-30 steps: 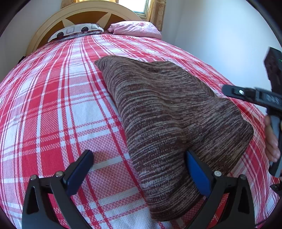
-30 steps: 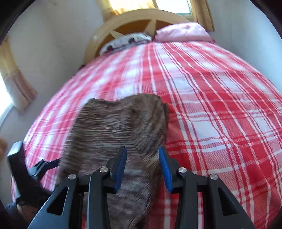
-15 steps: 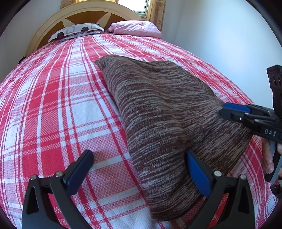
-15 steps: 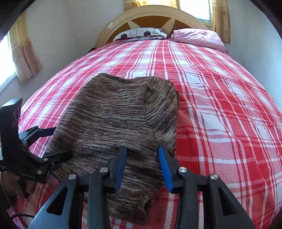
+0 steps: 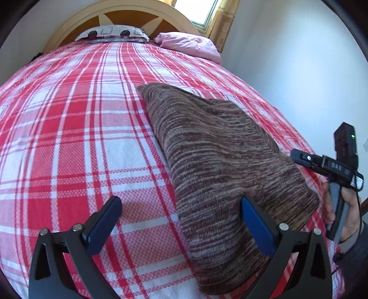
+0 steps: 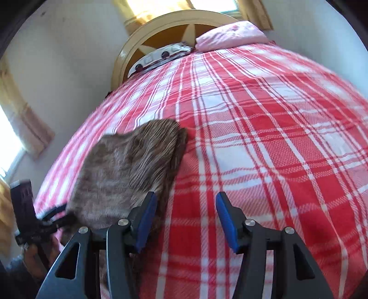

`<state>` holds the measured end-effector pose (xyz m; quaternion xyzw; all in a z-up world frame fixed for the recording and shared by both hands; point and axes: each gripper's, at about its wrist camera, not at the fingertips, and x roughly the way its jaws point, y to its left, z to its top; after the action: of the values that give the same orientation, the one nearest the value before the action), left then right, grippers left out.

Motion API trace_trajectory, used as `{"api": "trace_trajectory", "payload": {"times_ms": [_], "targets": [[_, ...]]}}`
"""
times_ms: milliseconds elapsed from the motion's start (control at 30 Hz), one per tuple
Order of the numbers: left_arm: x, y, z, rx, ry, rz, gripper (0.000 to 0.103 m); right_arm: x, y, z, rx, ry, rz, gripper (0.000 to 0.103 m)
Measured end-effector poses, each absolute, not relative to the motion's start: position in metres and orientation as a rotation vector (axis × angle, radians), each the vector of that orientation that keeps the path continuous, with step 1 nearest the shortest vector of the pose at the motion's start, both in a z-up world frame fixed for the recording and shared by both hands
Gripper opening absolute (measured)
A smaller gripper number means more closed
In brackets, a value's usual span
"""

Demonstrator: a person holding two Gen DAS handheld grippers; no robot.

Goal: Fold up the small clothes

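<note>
Closest to me, the right gripper point(image 6: 187, 220) has its jaws about half apart; they have just been opening, and nothing is between them, only the red checked bedspread point(image 6: 264, 142) below. The edge of the brown knitted garment point(image 6: 131, 165) lies just beside its left finger, perhaps touching it from outside. The left gripper point(image 5: 181, 225) stands wide open. Its right finger rests on or against the near part of the garment point(image 5: 220, 161), its left finger is over bare bedspread point(image 5: 76, 128), and it has hold of nothing.

The garment lies on the bed, at the near side, and it looks already folded over itself: I see a doubled thick edge at the far corner, and the shape is compact. I judge the fold on this piece is mostly done and was just released. What remains is perhaps one more fold or some smoothing, but I cannot tell if more clothes wait, because none are visible.

Both grippers point downward at a slant toward the bed. In the left view the right one appears from the side, with the person's hand point(image 5: 347, 214) around its handle, at the garment's right edge.

Farther away are two pillows point(image 5: 188, 44) and the round headboard point(image 5: 119, 13).
</note>
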<state>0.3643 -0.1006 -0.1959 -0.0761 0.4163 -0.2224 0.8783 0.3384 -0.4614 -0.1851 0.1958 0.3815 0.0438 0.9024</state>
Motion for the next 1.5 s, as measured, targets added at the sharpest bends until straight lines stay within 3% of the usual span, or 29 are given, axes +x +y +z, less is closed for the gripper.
{"api": "trace_trajectory", "payload": {"times_ms": [767,967,1167,1300,1367,1433,1500], "targets": [[0.370,-0.129,-0.204,-0.041,0.911,-0.466,0.103,0.455,-0.448,-0.211,0.511,0.851,0.218,0.054],[0.368,-0.128,-0.205,-0.041,0.908,-0.474,0.103,0.452,-0.444,-0.216,0.489,0.834,0.240,0.036],[0.363,-0.131,-0.203,-0.027,0.899,-0.484,0.103,0.452,-0.445,-0.217,0.485,0.830,0.240,0.035],[0.357,-0.135,-0.200,-0.027,0.884,-0.541,0.087,0.451,-0.440,-0.216,0.450,0.832,0.225,0.035],[0.354,-0.137,-0.199,-0.028,0.882,-0.559,0.084,0.451,-0.440,-0.216,0.446,0.833,0.221,0.034],[0.353,-0.135,-0.198,-0.049,0.883,-0.589,0.068,0.451,-0.440,-0.215,0.450,0.832,0.222,0.031],[0.353,-0.134,-0.198,-0.072,0.886,-0.609,0.064,0.449,-0.436,-0.214,0.436,0.828,0.220,0.026]]}}
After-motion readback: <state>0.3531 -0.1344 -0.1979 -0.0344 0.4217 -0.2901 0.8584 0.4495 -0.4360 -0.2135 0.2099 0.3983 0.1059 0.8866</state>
